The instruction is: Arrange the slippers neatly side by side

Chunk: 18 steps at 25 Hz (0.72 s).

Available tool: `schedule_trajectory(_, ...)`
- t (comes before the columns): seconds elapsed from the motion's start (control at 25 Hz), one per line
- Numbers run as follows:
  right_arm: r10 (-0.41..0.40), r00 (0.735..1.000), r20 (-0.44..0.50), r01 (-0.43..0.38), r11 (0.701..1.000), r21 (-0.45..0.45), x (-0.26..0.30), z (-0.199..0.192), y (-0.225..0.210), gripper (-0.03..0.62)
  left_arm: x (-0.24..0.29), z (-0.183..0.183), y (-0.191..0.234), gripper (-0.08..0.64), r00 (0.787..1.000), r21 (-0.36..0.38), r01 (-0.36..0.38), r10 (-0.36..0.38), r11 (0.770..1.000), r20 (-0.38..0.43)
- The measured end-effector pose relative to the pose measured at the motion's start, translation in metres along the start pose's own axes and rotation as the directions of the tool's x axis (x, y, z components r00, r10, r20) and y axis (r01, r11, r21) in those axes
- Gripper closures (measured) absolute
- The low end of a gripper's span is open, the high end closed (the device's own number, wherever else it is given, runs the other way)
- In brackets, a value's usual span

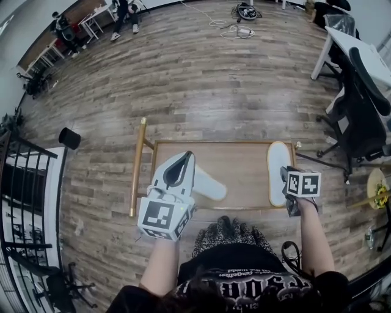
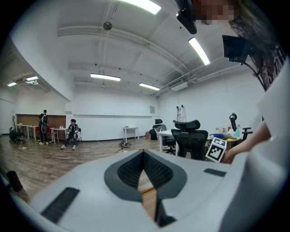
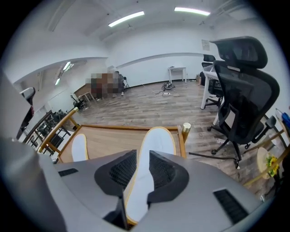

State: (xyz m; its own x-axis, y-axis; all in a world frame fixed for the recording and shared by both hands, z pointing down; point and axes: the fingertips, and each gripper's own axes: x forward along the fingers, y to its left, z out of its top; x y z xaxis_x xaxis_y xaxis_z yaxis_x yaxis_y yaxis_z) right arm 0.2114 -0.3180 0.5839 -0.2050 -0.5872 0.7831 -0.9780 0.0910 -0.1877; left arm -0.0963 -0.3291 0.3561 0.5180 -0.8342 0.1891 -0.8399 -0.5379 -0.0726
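Note:
Two white slippers lie on a low wooden tray table (image 1: 241,168) with a gold rim. The right slipper (image 1: 278,160) lies lengthwise along the table's right edge. The left slipper (image 1: 211,186) lies slanted near the front left, partly hidden by my left gripper (image 1: 189,154). That gripper hovers over it, pointing nearly level, tips together and empty (image 2: 144,153). My right gripper (image 1: 285,174) hangs above the near end of the right slipper (image 3: 156,142), tilted down with its jaws apart. The slipper shows in the gap and the pads do not press on it. The other slipper (image 3: 79,147) shows at the far left.
A black office chair (image 1: 360,113) and a white desk stand close on the right. A gold pole (image 1: 137,165) runs along the table's left side. A black railing (image 1: 24,177) and a black cup-shaped thing (image 1: 69,137) are at the left. Cables (image 1: 235,27) and people (image 1: 125,15) are far back.

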Motion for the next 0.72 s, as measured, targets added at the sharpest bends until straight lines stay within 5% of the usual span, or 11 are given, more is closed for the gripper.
schedule_trajectory(0.16, 0.056, 0.997, 0.048, -0.052, 0.994, -0.094, -0.016, 0.005, 0.025, 0.585, -0.013, 0.002, -0.004, 0.569, 1.0, 0.0, -0.028, 0.028, 1.0, 0.007)
schedule_trajectory(0.48, 0.2, 0.975, 0.099, -0.188, 0.975, -0.12, -0.041, 0.004, 0.075, 0.588, -0.045, 0.002, -0.028, 0.569, 0.997, -0.009, -0.08, 0.08, 0.997, 0.009)
schedule_trajectory(0.72, 0.291, 0.951, 0.103, -0.263, 0.938, -0.224, -0.057, -0.002, 0.114, 0.588, -0.074, -0.004, -0.047, 0.569, 0.992, -0.021, -0.126, 0.126, 0.992, -0.004)
